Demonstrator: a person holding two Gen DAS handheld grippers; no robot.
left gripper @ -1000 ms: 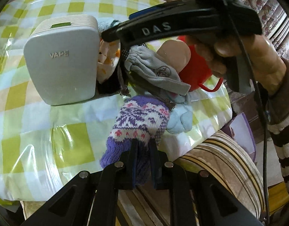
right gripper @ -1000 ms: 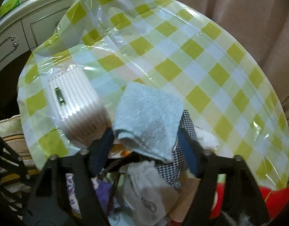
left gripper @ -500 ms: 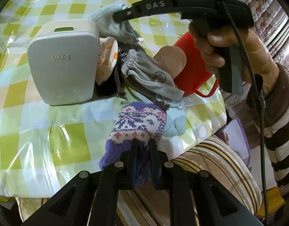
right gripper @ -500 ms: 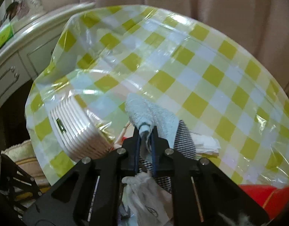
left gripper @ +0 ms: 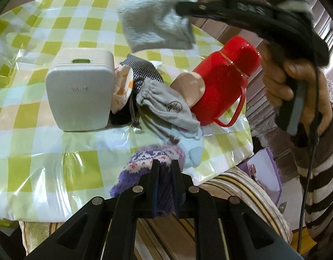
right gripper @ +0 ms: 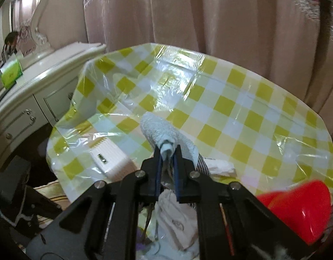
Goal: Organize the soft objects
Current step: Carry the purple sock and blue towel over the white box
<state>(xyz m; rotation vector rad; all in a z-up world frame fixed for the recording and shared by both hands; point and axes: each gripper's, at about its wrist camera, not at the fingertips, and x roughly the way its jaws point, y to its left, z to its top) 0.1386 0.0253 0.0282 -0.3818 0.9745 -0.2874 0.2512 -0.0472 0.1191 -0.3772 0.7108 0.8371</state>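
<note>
Right gripper (right gripper: 167,149) is clamped on a pale blue cloth (left gripper: 155,21), held above the table (left gripper: 36,147). Left gripper (left gripper: 165,166) is clamped on a purple knitted sock (left gripper: 153,160) at the table's near edge; a grey pouch (left gripper: 166,106) lies just beyond it.

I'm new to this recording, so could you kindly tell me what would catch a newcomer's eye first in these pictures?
Probably the red jug, bright against the yellow checked tablecloth at the table's right edge. Next, the pale blue cloth hanging in the air above the pile, pinched by the right gripper. Nearer the camera, the left gripper is shut on a purple knitted sock at the table's front edge.
</note>
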